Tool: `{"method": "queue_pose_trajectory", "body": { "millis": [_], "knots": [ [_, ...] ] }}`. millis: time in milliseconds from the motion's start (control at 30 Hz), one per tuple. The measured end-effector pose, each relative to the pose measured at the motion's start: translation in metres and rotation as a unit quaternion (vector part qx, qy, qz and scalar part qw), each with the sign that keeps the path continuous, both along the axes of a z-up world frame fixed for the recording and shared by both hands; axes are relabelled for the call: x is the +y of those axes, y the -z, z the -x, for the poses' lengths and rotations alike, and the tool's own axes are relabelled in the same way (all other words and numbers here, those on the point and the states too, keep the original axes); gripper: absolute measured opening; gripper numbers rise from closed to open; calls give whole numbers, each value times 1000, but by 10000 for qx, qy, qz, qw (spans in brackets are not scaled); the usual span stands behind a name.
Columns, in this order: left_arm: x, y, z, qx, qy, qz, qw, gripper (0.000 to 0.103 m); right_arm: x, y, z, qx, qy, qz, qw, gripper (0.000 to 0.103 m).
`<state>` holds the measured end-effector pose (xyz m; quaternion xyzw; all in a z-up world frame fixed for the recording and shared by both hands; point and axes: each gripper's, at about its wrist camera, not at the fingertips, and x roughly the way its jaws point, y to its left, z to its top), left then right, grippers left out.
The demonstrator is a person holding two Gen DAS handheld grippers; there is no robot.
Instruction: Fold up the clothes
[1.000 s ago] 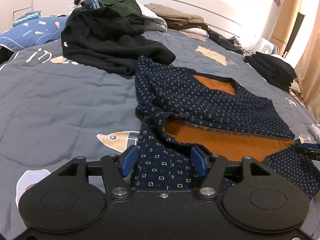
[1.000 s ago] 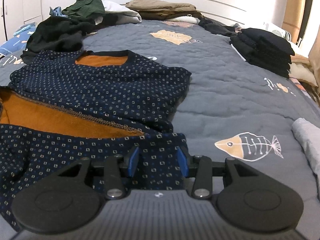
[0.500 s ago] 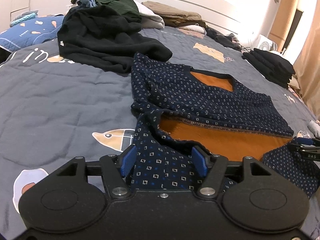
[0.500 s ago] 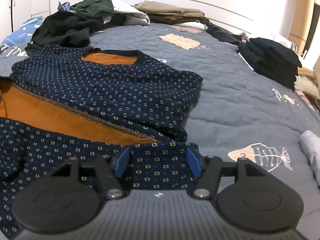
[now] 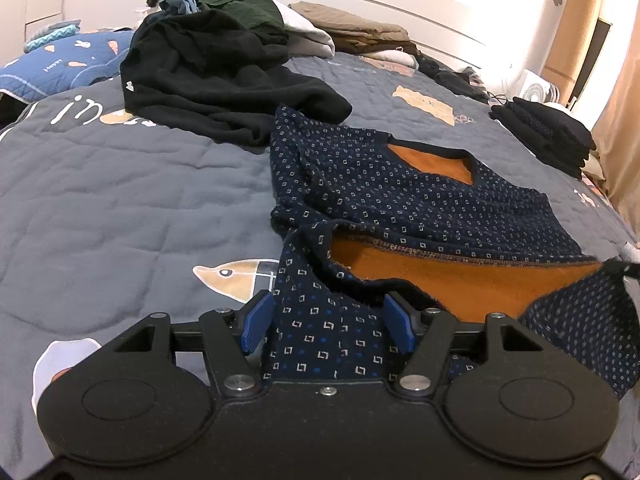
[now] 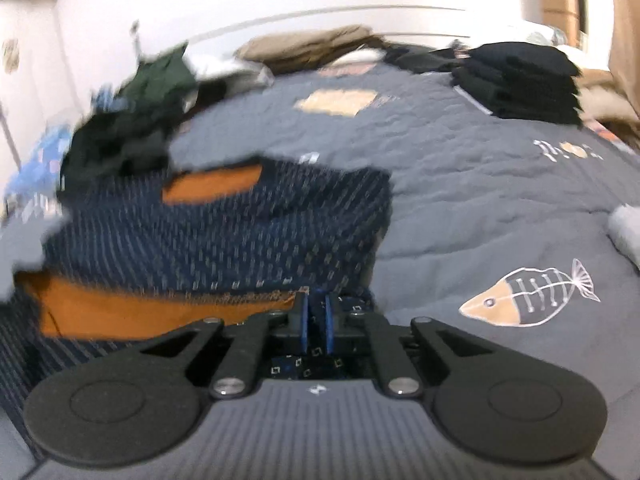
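Observation:
A navy patterned sweater (image 5: 400, 200) with an orange lining lies on the grey bedspread (image 5: 120, 208), its hem turned up so the lining shows. My left gripper (image 5: 328, 324) is open, its blue pads either side of the hem's left corner. My right gripper (image 6: 316, 320) is shut on the hem's right corner of the sweater (image 6: 240, 232) and lifts it. The right wrist view is motion-blurred.
A heap of black and green clothes (image 5: 216, 60) lies at the far left. A stack of folded black clothes (image 5: 548, 132) sits at the far right; it also shows in the right wrist view (image 6: 520, 76). Beige folded items (image 5: 352, 32) lie by the headboard.
My right gripper closed on the sweater hem and moved up fast, blurring its view. My left gripper stayed open around the hem and crept forward slightly.

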<state>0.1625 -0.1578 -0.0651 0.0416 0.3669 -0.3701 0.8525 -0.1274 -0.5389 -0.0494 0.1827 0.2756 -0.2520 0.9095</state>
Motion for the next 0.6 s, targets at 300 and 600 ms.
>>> {"method": "queue_pose_trajectory", "body": {
  "millis": [300,600],
  "knots": [
    [0,-2,-4,-118,36,-35,9999,61,-26,-1,24,-560,743,-316,9952,7],
    [-23,-1,-6,-1368,584,-679,9865,62,-27,10,19,-298,660,-381,9966,7]
  ]
}}
